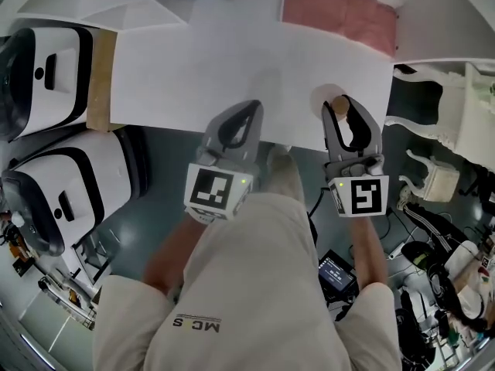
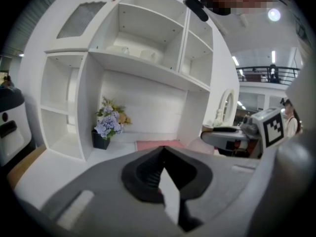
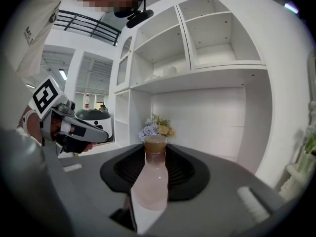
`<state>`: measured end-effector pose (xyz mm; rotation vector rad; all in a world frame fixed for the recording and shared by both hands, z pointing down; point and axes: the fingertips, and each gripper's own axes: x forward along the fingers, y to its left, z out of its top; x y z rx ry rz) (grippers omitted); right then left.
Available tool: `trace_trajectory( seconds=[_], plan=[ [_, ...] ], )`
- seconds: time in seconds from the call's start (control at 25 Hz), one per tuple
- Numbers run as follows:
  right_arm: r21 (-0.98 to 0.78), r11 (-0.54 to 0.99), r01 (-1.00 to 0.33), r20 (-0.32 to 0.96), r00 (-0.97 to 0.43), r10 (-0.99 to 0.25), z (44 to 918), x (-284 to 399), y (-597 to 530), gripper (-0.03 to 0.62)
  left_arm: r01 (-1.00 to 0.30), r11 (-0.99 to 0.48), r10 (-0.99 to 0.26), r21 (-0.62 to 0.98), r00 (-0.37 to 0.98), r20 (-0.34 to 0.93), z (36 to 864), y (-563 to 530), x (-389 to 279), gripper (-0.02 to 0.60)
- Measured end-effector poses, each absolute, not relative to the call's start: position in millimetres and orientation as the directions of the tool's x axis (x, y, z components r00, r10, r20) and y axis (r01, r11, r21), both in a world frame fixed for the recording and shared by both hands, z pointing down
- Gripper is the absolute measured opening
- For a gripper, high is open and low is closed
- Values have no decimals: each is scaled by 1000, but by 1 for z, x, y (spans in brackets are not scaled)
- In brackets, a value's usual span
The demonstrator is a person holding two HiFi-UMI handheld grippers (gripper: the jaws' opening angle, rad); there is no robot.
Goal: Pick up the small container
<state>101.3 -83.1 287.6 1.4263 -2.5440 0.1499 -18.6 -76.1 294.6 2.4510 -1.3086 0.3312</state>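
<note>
The small container is a pale pink bottle with a brown cap, standing upright between the jaws of my right gripper, which is shut on it. In the head view the container's cap shows at the tips of the right gripper, over the front edge of the white table. My left gripper hovers beside it to the left at the same edge. Its jaws meet at the tips with nothing between them, as the left gripper view shows.
A pink mat lies at the table's far right. A pot of flowers stands at the foot of a white shelf unit. White machines stand left of the table, a white ornate chair and floor cables right.
</note>
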Motion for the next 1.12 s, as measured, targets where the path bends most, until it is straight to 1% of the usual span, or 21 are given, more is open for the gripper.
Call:
trace_trajectory(
  seconds=[0.6, 1.12],
  plan=[
    [-49, 481, -876, 228, -478, -848, 224, 120, -36, 129, -848, -494, -815, 193, 529, 235, 229, -59, -34, 0],
    [-48, 442, -896, 212, -442, -872, 206, 134, -26, 129, -841, -511, -815, 174, 539, 213, 210, -54, -31, 0]
  ],
)
